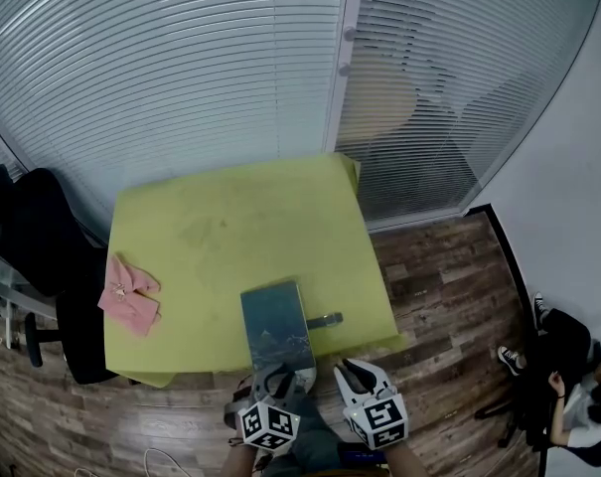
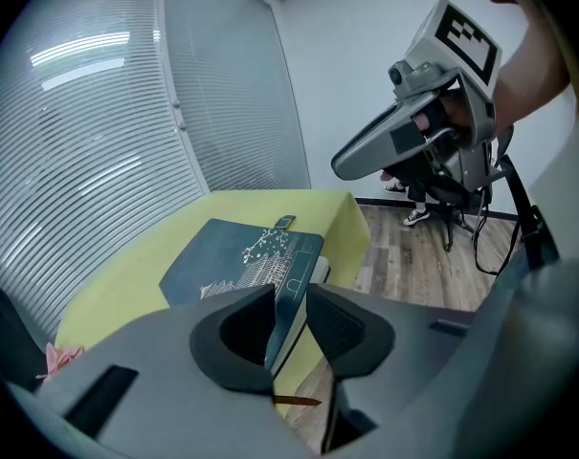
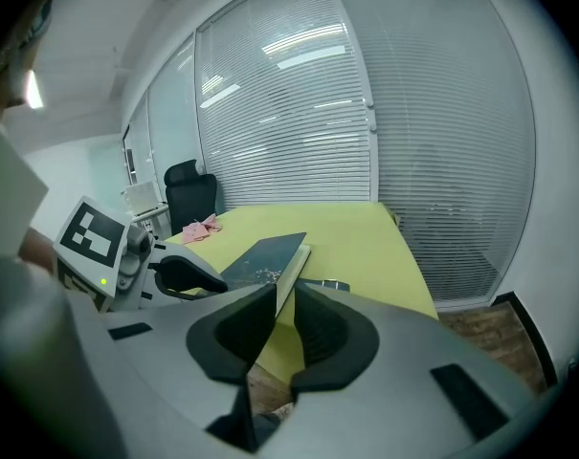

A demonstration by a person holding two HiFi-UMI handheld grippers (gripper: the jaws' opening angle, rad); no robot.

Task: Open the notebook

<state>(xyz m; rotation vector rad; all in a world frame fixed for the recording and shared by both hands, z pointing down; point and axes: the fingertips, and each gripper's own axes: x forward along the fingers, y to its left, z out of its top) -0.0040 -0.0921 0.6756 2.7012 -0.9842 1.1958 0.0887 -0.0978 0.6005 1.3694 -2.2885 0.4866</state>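
Inventory from my remote station, taken left to right.

1. One black office chair point(image 1: 32, 227), padded, at the far left beside the table.
2. One pink cloth point(image 1: 129, 294), crumpled and soft, on the table's near left corner.
3. One table point(image 1: 230, 207), roughly square, under a smooth yellow-green cover.
4. One notebook point(image 1: 275, 321), closed and lying flat at the middle of the table's near edge. It is rectangular, with a dark blue-grey cover carrying a white line drawing of buildings and a blossom branch; the page edges are pale.
5. One left gripper point(image 1: 278, 374), grey plastic with black pads and a cube of black-and-white square markers. Its jaws stand apart with the notebook's near edge between them point(image 2: 289, 304). I see a gap beside the right pad, so no clamp.
6. One dark flat strip point(image 1: 323, 319) with a metallic tip, touching the notebook's right edge. I cannot tell whether it is attached.
7. One right gripper point(image 1: 352, 368), same build, just right of the notebook off the near edge. Its jaws are slightly apart and empty point(image 3: 284, 299).
8. One seated person point(image 1: 568, 386) on the wood-plank floor point(image 1: 449, 296), far right.
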